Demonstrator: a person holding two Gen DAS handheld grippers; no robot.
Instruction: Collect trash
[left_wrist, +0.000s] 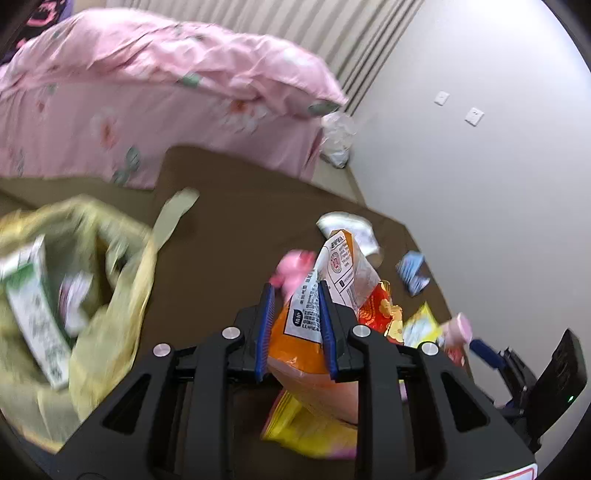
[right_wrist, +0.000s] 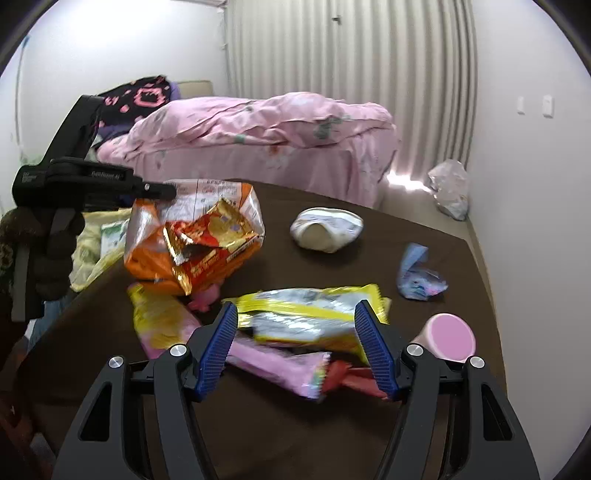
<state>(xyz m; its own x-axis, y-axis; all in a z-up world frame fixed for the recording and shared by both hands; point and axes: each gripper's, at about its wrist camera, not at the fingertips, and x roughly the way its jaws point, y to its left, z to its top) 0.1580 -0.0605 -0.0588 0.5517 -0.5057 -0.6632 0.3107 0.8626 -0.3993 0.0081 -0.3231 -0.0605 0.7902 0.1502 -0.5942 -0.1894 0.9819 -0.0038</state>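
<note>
My left gripper is shut on an orange snack bag and holds it above the brown table; the same bag hangs with a red-gold wrapper against it in the right wrist view. A yellow-green trash bag with a green-white carton inside lies at the left. My right gripper is open over a yellow-silver wrapper and a pink wrapper. A yellow bag, a pink cup, a blue wrapper and a white crumpled wrapper also lie on the table.
A bed with a pink floral cover stands behind the table. A clear plastic bag lies on the floor by the curtain. The white wall runs along the table's right side. The left gripper's body is at the left.
</note>
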